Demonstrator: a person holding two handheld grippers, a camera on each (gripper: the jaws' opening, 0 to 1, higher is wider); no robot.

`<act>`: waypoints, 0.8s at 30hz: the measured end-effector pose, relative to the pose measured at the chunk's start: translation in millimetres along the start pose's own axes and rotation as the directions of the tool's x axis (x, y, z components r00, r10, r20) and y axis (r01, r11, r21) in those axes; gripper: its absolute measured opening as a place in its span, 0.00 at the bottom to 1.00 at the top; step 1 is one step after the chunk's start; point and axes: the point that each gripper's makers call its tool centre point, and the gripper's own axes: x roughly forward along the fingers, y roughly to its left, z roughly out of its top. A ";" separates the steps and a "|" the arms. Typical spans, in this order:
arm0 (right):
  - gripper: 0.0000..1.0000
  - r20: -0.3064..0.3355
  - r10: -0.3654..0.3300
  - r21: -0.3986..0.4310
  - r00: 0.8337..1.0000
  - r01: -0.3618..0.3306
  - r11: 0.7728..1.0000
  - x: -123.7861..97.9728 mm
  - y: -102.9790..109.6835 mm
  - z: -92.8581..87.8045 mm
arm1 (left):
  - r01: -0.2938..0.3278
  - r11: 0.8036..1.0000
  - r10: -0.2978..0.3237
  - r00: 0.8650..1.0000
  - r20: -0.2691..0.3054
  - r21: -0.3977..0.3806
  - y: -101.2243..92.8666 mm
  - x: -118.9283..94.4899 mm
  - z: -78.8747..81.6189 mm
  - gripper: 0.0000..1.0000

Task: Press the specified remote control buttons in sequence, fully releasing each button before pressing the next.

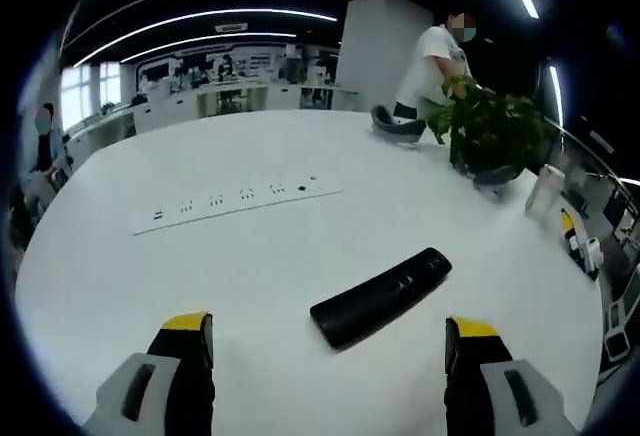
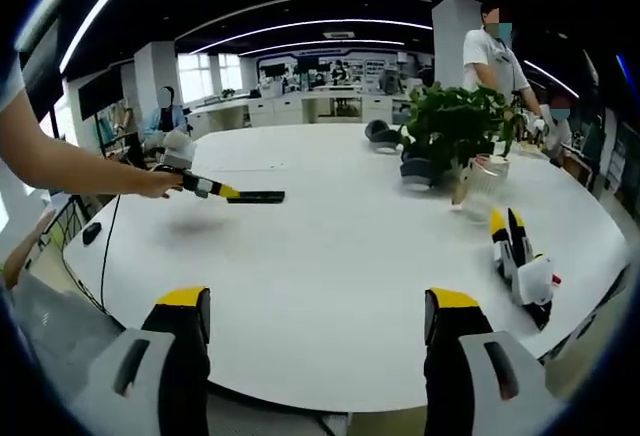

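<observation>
Early in the task, by the look of it — no button under pressure, nothing touching the remote control. Lying flat on the white surface, between and just ahead of the left claw, whose yellow-tipped jaws stand spread wide with nothing between them. Apart from the remote, hovering short of it.

Long axis running on a slant in the left gripper view: one end low and nearer the middle of the frame, the other rising toward the upper right, toward the potted plant. Faint raised buttons visible along the upper-right half; too dark to tell which are the wanted ones, or which end is the emitter.

In the right gripper view, seen from across the surface: the same remote as a thin dark bar lying almost level, with the left claw held in a person's hand right at its near end — touching or just short, hard to say at that size. Right claw far back at the edge, jaws wide apart, pinching nothing, well apart from the remote.

Judged remaining: the whole pressing sequence, or at least the next press — no sign on the remote of any button already worked. Remote in plain sight in both views, as asked.
</observation>
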 end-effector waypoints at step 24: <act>0.96 0.053 0.010 0.016 0.999 -0.011 1.000 -4.1 1.4 9.0 | 0.005 0.997 0.007 0.987 0.158 -0.077 -18.0 -87.7 0.5 1.00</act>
